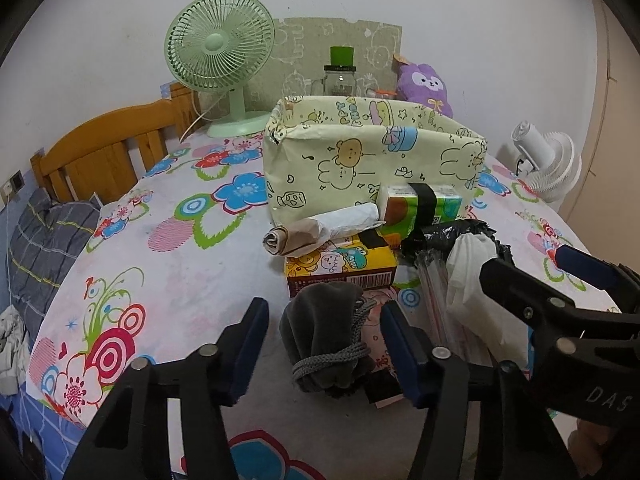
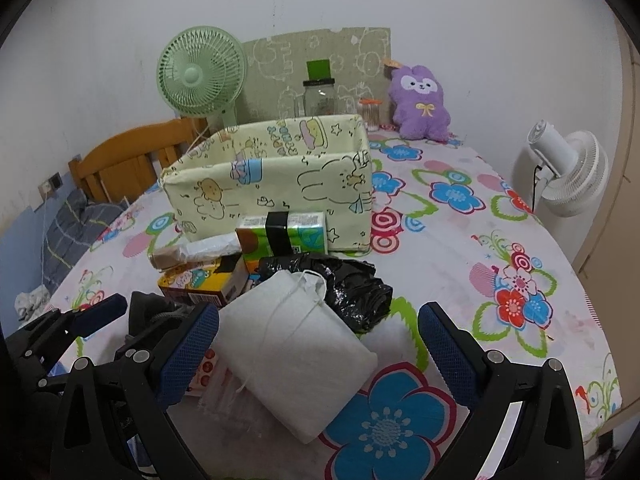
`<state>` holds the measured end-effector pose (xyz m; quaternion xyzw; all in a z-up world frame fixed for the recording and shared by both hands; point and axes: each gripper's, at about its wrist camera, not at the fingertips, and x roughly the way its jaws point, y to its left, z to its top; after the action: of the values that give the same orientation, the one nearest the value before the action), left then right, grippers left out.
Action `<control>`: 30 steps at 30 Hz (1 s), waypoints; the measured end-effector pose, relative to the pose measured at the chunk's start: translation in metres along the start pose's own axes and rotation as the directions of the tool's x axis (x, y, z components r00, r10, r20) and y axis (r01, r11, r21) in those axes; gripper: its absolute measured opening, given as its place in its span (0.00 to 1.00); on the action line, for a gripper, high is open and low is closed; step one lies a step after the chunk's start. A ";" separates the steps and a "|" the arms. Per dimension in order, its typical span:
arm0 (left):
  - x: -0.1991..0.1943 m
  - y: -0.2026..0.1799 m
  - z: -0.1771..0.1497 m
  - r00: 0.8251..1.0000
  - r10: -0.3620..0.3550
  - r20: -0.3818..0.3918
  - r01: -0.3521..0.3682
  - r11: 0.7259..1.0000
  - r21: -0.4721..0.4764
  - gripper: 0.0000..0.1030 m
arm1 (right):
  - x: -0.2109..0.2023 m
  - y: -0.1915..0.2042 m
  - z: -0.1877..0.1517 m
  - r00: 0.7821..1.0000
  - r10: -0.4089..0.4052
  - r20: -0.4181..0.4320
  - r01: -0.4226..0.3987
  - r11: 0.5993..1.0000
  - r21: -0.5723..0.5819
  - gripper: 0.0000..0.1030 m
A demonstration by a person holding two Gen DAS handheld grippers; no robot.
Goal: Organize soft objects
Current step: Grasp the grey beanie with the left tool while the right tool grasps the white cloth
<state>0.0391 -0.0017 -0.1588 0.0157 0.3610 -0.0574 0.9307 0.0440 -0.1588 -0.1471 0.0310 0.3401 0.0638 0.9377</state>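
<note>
A pale yellow cartoon-print fabric bin (image 1: 372,160) (image 2: 272,176) stands open on the flowered bedsheet. In front of it lie a rolled paper bundle (image 1: 320,230), a green tissue pack (image 1: 420,206) (image 2: 284,232), a yellow carton (image 1: 340,266), a black plastic bag (image 2: 344,284) and a white drawstring pouch (image 2: 292,352). A grey drawstring pouch (image 1: 324,340) lies between the open fingers of my left gripper (image 1: 324,344). My right gripper (image 2: 318,354) is open around the white pouch (image 1: 476,280).
A green desk fan (image 1: 218,56) (image 2: 200,76), a glass jar with green lid (image 1: 340,76) and a purple plush (image 2: 420,104) stand at the back wall. A white fan (image 2: 568,176) is at the right. A wooden headboard (image 1: 104,152) is at the left.
</note>
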 end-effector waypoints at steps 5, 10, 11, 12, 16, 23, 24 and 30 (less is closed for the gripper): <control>0.007 0.003 0.001 1.000 0.016 -0.014 -0.016 1.000 -0.012 0.48 | 0.009 0.003 -0.002 1.000 0.006 -0.031 -0.006 1.000 -0.002 0.98; 0.011 0.001 0.000 1.000 0.009 -0.021 -0.009 1.000 0.002 0.44 | 0.018 0.003 -0.003 0.997 0.012 -0.071 -0.012 1.000 0.010 0.93; 0.012 0.001 -0.001 1.000 0.008 -0.023 -0.008 1.000 0.004 0.43 | 0.019 0.003 -0.003 0.997 0.015 -0.077 -0.015 1.000 0.011 0.92; 0.012 0.000 -0.001 1.000 0.012 -0.025 -0.012 1.000 0.009 0.43 | 0.021 0.003 -0.004 0.996 0.018 -0.083 -0.018 1.000 0.011 0.90; 0.014 -0.003 -0.002 0.999 0.018 -0.029 -0.017 1.000 0.020 0.42 | 0.026 0.005 -0.007 0.993 0.049 -0.105 -0.047 0.999 0.024 0.76; 0.014 -0.003 -0.002 1.000 0.010 -0.025 -0.010 1.000 0.011 0.37 | 0.026 0.009 -0.008 0.993 0.054 -0.104 -0.053 0.999 0.012 0.48; 0.014 -0.001 -0.001 1.000 0.008 -0.024 -0.008 1.000 0.000 0.37 | 0.027 0.011 -0.009 0.993 0.045 -0.110 -0.045 0.999 -0.001 0.41; 0.015 -0.003 -0.001 0.999 0.020 -0.027 -0.020 1.000 0.009 0.32 | 0.025 0.013 -0.008 0.995 0.010 -0.100 -0.013 0.999 -0.029 0.25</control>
<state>0.0492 -0.0062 -0.1692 0.0243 0.3733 -0.0497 0.9261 0.0565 -0.1422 -0.1675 0.0158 0.3854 0.0759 0.9195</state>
